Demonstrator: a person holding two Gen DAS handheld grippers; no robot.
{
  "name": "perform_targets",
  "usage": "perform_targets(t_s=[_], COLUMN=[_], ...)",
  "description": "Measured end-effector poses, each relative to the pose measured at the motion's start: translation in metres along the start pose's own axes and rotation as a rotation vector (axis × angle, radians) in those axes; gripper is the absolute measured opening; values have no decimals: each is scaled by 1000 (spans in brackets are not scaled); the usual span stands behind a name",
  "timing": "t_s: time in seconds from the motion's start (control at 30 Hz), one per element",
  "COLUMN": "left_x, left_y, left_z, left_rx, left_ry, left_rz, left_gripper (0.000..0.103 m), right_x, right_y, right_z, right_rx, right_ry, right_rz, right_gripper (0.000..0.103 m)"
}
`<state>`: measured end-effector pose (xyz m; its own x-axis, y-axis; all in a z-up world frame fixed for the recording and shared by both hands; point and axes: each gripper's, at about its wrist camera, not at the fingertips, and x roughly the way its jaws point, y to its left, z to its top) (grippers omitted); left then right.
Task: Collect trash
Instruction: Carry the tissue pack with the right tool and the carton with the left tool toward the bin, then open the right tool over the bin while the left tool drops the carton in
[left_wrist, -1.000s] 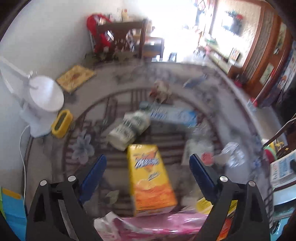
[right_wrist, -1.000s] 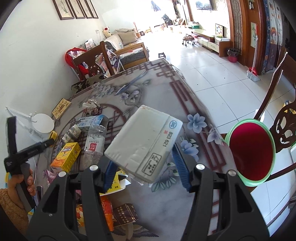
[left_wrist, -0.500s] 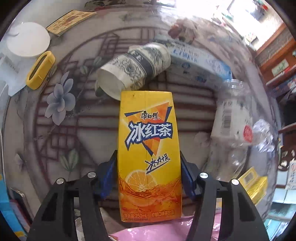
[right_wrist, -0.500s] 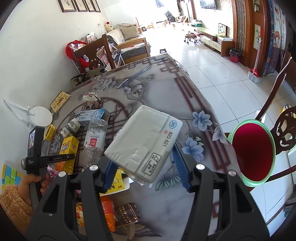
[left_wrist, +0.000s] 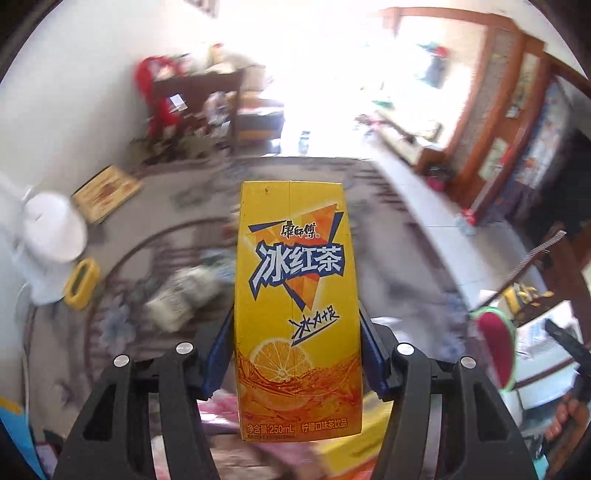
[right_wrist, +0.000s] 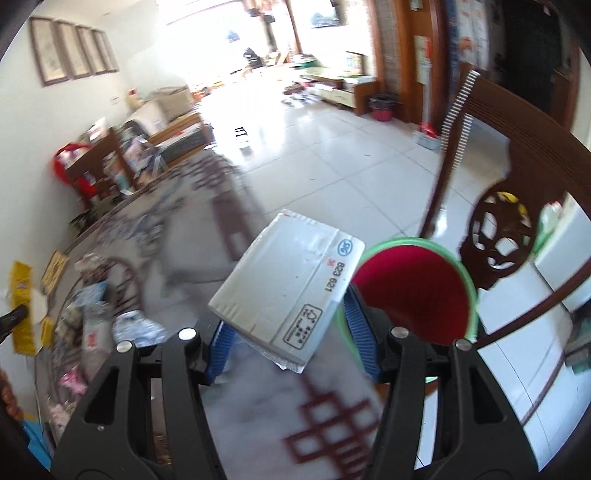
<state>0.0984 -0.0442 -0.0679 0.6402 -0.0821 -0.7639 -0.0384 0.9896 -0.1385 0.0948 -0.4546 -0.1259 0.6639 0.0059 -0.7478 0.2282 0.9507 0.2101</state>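
Observation:
My left gripper (left_wrist: 295, 350) is shut on a yellow iced-tea carton (left_wrist: 295, 306) and holds it upright above the table. My right gripper (right_wrist: 291, 332) is shut on a white drink carton (right_wrist: 288, 288), tilted, held over the table's right edge. A red bin with a green rim (right_wrist: 413, 291) stands on the floor just right of the white carton; it also shows in the left wrist view (left_wrist: 495, 350). The yellow carton also shows at the far left of the right wrist view (right_wrist: 22, 306).
More trash lies on the patterned table (right_wrist: 258, 406): a clear plastic bottle (right_wrist: 88, 339), a patterned paper cup (left_wrist: 177, 295), a blue-white box (right_wrist: 88, 291), pink wrappers (right_wrist: 70, 380). A white desk lamp (left_wrist: 48, 236) and a yellow object (left_wrist: 81, 280) stand at the left. A wooden chair (right_wrist: 509, 236) stands behind the bin.
My left gripper has lifted the yellow carton off the table and tipped up. My right gripper has swung right with the white carton, closer to the red bin.

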Motion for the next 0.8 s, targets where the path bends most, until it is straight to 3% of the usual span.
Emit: perform_targets(t_s=[0.27, 0.37, 0.6, 0.8], left_x=[27, 43, 79, 109], left_y=[-125, -177, -287, -363], left_z=[3, -8, -30, -47], left_rx=[99, 163, 300, 391], left_ry=[65, 104, 180, 242], left_rz=[-222, -301, -469, -535], left_gripper=[56, 56, 56, 56], right_x=[32, 43, 27, 0], right_y=[-84, -100, -133, -158], right_z=[22, 25, 24, 15], right_rx=[57, 50, 103, 129], right_ry=[12, 29, 15, 2], right_rz=[-69, -89, -74, -117], right_gripper=[56, 85, 88, 89])
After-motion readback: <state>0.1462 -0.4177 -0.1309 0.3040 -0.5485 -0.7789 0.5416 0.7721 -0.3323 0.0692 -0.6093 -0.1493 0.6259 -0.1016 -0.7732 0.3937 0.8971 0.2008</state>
